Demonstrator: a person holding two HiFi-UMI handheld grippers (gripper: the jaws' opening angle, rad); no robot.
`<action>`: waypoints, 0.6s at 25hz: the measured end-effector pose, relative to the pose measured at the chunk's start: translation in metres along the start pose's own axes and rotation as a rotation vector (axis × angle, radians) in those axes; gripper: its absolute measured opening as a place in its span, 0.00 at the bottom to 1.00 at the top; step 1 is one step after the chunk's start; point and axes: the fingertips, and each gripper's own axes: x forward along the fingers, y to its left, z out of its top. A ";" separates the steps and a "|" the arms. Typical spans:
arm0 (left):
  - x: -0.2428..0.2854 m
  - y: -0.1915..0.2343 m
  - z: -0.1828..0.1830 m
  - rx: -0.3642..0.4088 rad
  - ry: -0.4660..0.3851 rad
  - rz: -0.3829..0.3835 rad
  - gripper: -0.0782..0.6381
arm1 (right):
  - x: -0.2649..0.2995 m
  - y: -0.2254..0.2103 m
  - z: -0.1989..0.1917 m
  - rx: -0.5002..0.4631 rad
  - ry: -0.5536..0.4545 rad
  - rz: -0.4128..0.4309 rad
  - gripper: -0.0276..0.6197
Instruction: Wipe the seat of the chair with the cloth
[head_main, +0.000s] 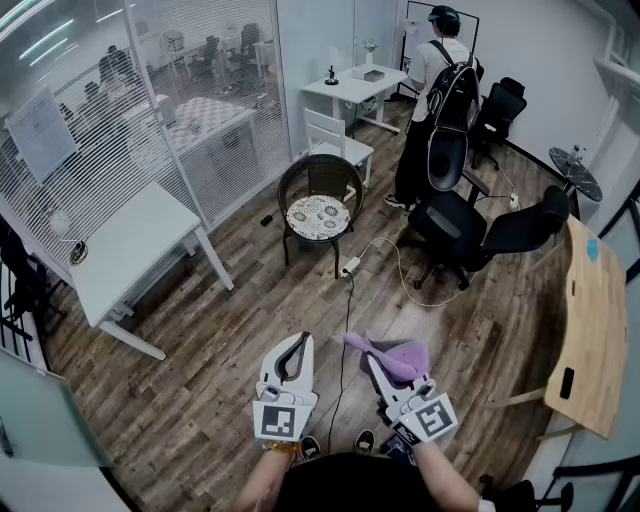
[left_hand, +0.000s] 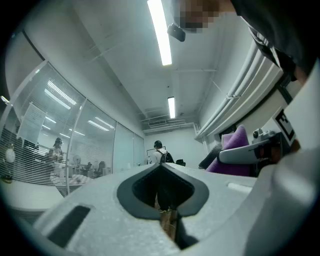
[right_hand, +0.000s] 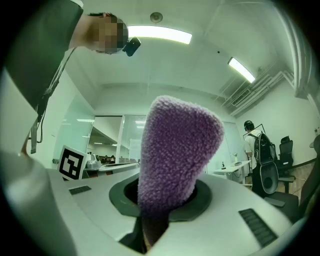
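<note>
The right gripper (head_main: 376, 362) has its tongs clamped on one purple cloth (head_main: 402, 358). The fleecy fold stands up out of the jaws and points a little above level, probably so that it hangs free of the floor and is ready to be laid flat on a seat. The left gripper (head_main: 300, 342) holds nothing, its tongs pressed together, and sits just beside the right one at waist height, apparently parked while no second grip is needed. The likely target is the round wicker chair (head_main: 320, 190) with its patterned seat (head_main: 318, 215). It stands well apart from both grippers across the wooden floor (head_main: 230, 350), so wiping has not begun. The count is two grippers, one cloth, one wicker chair, one white chair (head_main: 336, 135), about three black office chairs (head_main: 455, 215) (they overlap, so the number is uncertain), two white tables (head_main: 130, 250), and one person (head_main: 432, 80) standing at the far desk.
</note>
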 end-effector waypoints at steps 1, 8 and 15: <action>-0.001 0.004 -0.001 0.000 0.004 -0.003 0.13 | 0.004 0.004 -0.002 -0.002 0.005 -0.001 0.16; -0.018 0.040 -0.001 0.010 -0.028 -0.021 0.13 | 0.035 0.038 -0.019 0.002 0.006 -0.002 0.16; -0.020 0.066 -0.013 -0.015 -0.022 -0.051 0.13 | 0.055 0.047 -0.040 0.049 0.018 -0.049 0.17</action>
